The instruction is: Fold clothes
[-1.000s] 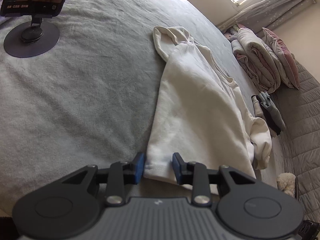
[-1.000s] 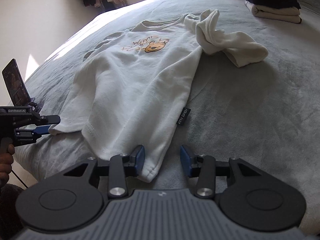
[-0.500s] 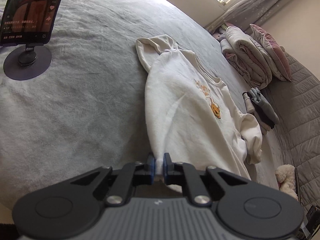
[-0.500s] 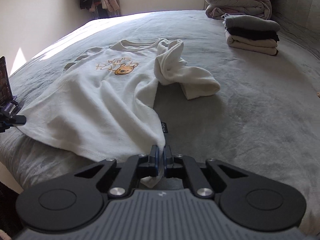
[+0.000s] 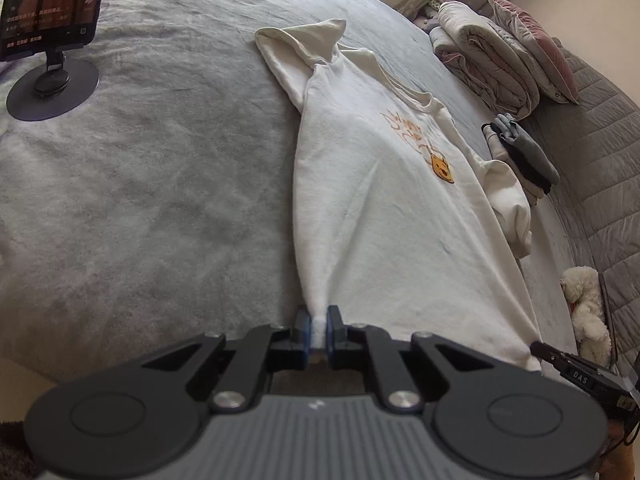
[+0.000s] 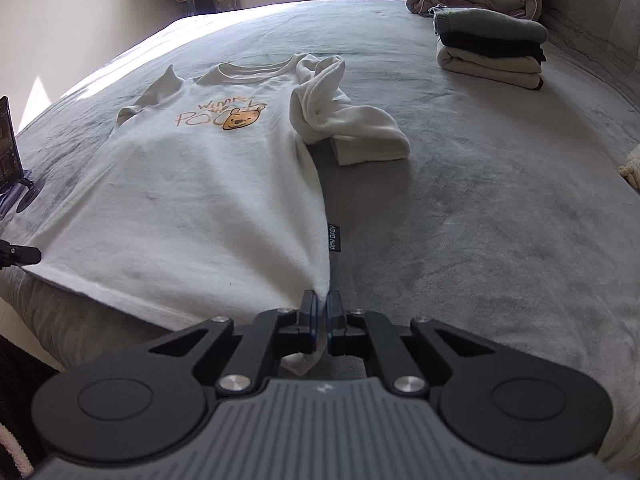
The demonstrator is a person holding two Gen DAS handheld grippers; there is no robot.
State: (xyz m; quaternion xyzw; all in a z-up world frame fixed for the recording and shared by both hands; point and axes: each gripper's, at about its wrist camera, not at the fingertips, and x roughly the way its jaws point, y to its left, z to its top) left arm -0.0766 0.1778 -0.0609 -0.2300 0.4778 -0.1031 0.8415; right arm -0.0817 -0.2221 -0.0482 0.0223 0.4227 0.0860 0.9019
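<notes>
A: What fills the scene?

B: A bed under a grey blanket (image 6: 500,220) takes up nearly everything in both views. Against the far right a rolled quilt (image 5: 488,52) lies with a pink pillow (image 5: 532,44) leaning on it.

A: And the garment?

B: A white sweatshirt (image 6: 192,208) lies front up on the near half of the blanket, neckline far, hem near. It carries an orange bear print (image 6: 240,118) on the chest. One sleeve (image 6: 352,132) is bunched at the right side of the body; the other sleeve (image 5: 304,44) lies crumpled by the far shoulder in the left wrist view.

A: Anything else on the bed?

B: A stack of folded clothes (image 6: 492,48), grey over black over cream, sits far right, well apart from the sweatshirt. A phone on a round stand (image 5: 52,40) is at the far left, its screen lit. A fluffy white toy (image 5: 584,308) shows at the right edge.

A: The grippers?

B: The left gripper (image 5: 316,328) is clamped on the left hem corner, white cloth pinched between its blue pads. The right gripper (image 6: 322,312) is closed tight on the right hem corner, a fold of cloth hanging below its jaws. The hem is drawn taut between them.

A: Small details?

B: A black label (image 6: 334,238) sticks out from the right side seam, just beyond the right gripper.
</notes>
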